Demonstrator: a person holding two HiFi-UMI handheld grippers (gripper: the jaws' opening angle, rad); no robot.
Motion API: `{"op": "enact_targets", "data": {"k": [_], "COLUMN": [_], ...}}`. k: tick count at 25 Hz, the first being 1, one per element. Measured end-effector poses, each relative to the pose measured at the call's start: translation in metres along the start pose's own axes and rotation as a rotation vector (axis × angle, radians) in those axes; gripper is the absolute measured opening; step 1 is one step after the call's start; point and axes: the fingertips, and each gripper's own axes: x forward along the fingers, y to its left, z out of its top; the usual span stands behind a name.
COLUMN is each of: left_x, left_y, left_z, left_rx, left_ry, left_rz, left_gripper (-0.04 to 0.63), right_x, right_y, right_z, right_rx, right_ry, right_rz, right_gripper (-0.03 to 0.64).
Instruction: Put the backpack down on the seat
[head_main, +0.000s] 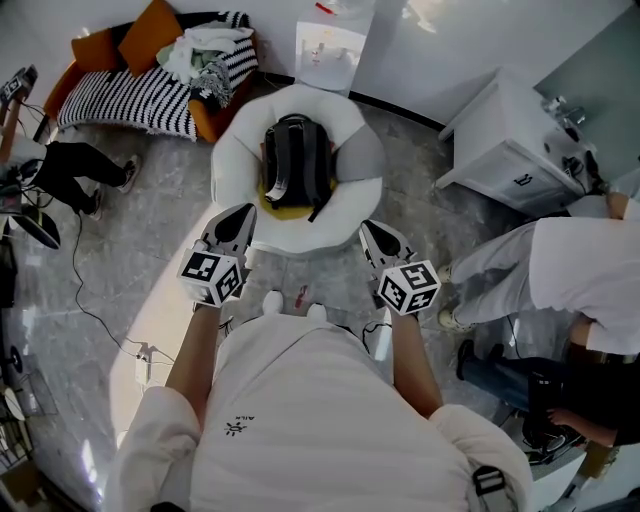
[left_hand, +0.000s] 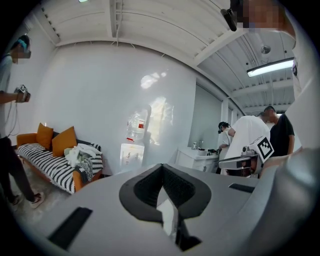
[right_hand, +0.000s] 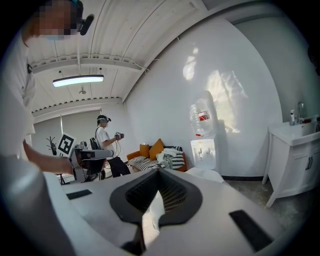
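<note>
On the white seat (head_main: 236, 150) ahead, the backpack (head_main: 296, 160) already lies. My left gripper (head_main: 240, 215) and right gripper (head_main: 370, 232) hang clenched, empty; I judge nothing remains but backing off.

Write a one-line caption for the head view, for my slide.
Black backpack lies on the round white seat; left gripper and right gripper hover before it, jaws shut, empty.

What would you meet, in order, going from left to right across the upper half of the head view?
Striped sofa → backpack on the round white seat → white cabinet.
</note>
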Motion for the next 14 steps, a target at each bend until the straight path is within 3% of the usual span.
{"op": "enact_targets", "data": {"k": [14], "left_x": [0.0036], "left_y": [-0.0042], "left_z": [-0.0091], "left_rx": [-0.001], "left_ry": [0.026], "left_rz": [0.002], "left_gripper": [0.017], "right_x": [-0.0039], "right_y": [-0.0055], "right_z": [-0.0067], "right_rx": [-0.030], "right_ry": [0.014], "right_rz": [-0.013], "right_gripper": [0.023]}}
